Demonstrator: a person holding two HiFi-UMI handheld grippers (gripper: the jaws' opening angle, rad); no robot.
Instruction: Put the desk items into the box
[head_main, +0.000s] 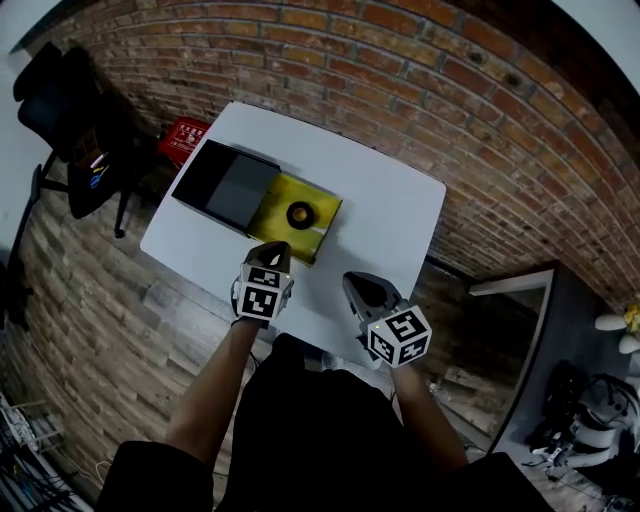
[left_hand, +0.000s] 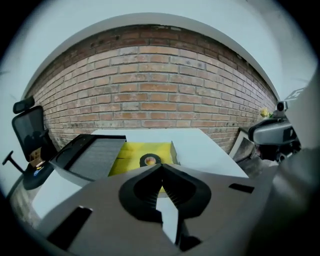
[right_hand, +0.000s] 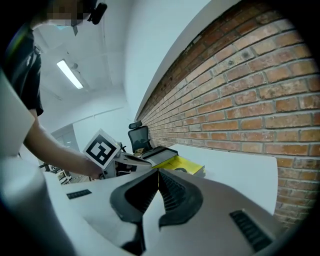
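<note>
Brick wall (left_hand: 150, 95), black office chair (left_hand: 29, 131)

Head view: steeply down over desk (head_main: 390, 205). Gripper views: low, toward brick wall (left_hand: 150, 85). All share yellow box (head_main: 326, 207).

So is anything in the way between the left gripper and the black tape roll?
Nothing visible. The left gripper, jaws shut, is close to the open yellow box, and the black tape roll lies uncovered inside it.

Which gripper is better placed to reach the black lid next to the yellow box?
Left, probably. The left gripper sits just short of the yellow box, nearest the black lid; the right gripper is farther off. Both are shut and empty.
</note>
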